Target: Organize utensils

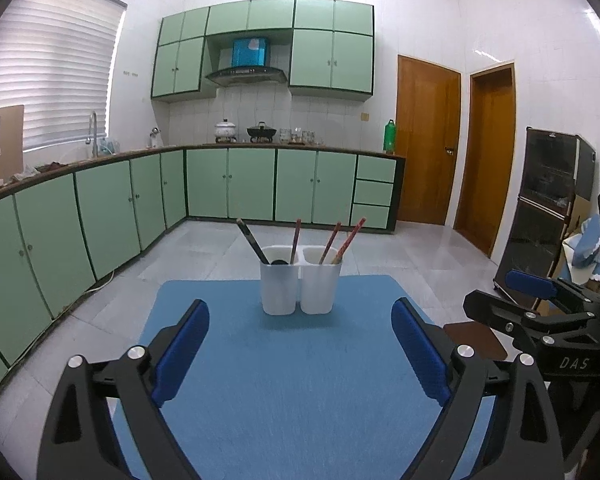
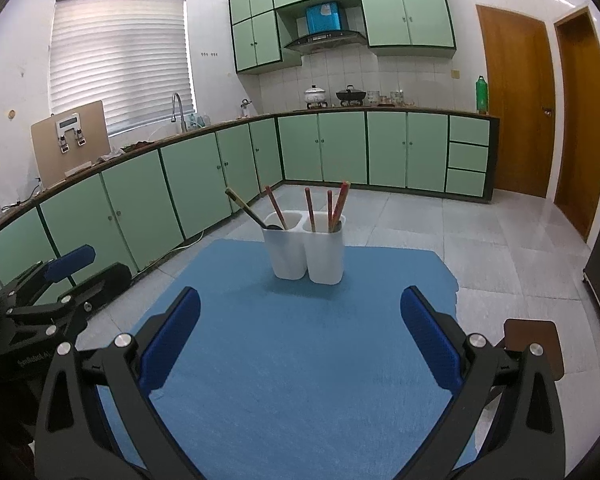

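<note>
A: So, biggest item first. A blue mat point(image 1: 300, 380) is spread over the table, presumably as a plain, non-slip work surface. Nothing loose is seen lying on it.

B: And the holder?

A: A white two-compartment utensil holder point(image 1: 298, 288) is stood upright at the mat's far middle, centred ahead of both cameras, so it can be reached equally from either side.

B: Contents?

A: Sorted by type, apparently. In the left compartment a dark ladle point(image 1: 256, 245) is leaned outward to the left, with one red chopstick point(image 1: 296, 240) beside it. In the right compartment several more red chopsticks point(image 1: 346, 242) are fanned to the right. The exact count cannot be told; the two views disagree.

B: Grippers?

A: The left gripper point(image 1: 300, 354) is held low over the near part of the mat, jaws spread wide, nothing between the pads. The right gripper point(image 2: 300, 342) is held likewise: jaws wide apart, empty, pointed at the holder. Both are kept well apart from it.

B: Task status?

A: Judged near its end or at its start. One chopstick sharing the ladle's compartment may be what is left to move.
</note>
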The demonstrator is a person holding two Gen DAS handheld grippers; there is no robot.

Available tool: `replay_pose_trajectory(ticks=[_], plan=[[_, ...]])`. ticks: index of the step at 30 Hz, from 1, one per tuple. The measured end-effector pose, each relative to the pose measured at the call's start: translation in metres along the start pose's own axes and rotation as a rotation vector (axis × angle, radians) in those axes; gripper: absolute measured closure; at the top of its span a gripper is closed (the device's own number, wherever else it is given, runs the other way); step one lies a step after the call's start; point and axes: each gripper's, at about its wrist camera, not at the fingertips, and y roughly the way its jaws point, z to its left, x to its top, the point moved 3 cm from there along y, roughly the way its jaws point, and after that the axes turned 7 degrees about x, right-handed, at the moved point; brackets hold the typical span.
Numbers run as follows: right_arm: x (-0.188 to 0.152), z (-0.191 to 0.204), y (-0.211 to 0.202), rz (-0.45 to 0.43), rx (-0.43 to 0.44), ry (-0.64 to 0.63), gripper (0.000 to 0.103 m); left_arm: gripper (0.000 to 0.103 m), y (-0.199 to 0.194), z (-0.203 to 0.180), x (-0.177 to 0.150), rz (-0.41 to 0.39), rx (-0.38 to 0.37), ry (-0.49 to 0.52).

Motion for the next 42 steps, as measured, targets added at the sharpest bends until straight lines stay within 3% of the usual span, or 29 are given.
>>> replay_pose_trajectory(ticks=[42], plan=[[0.0051,0.0027,0.0075,0.003,0.004,-0.016,0.006,0.012,0.0019,0.004,0.0019,-0.013,0.023,0.003]])
